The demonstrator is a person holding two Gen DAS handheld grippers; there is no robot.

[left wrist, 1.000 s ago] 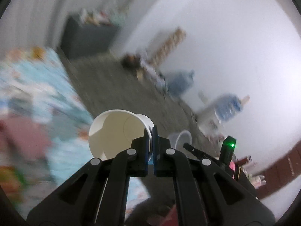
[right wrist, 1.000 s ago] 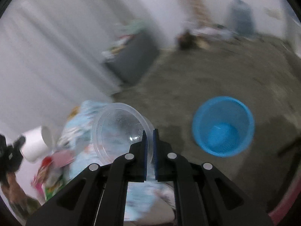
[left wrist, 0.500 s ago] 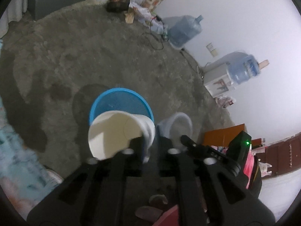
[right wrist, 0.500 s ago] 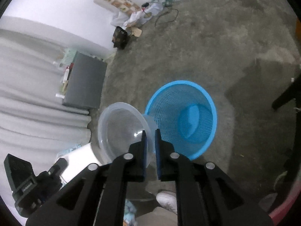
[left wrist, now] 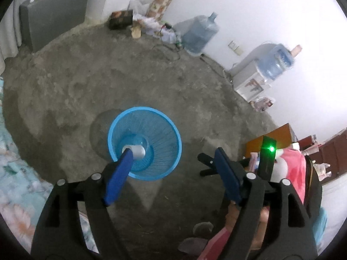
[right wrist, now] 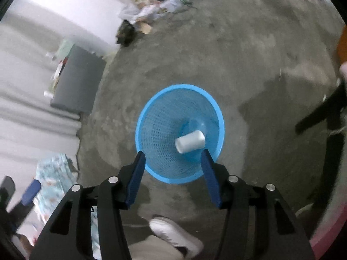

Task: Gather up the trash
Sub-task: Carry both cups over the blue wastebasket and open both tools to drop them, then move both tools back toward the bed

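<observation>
A blue mesh basket (left wrist: 161,133) stands on the concrete floor; it also shows in the right wrist view (right wrist: 160,130). A white paper cup (left wrist: 137,151) lies on its side at the basket's bottom, also seen in the right wrist view (right wrist: 190,141). A clear plastic cup (left wrist: 138,142) lies under it, faint. My left gripper (left wrist: 173,155) is open and empty above the basket's right side. My right gripper (right wrist: 172,154) is open and empty above the basket's near rim.
A grey cabinet (left wrist: 52,19) stands at the far wall. Water jugs (left wrist: 199,32) and a dispenser (left wrist: 253,80) line the right wall. A floral cloth (left wrist: 13,184) lies at left. The person's white shoe (right wrist: 173,236) is below. A dark chair leg (right wrist: 321,112) stands at right.
Both grippers opened over the basket. The white paper cup and the clear plastic cup dropped from them into the basket.
</observation>
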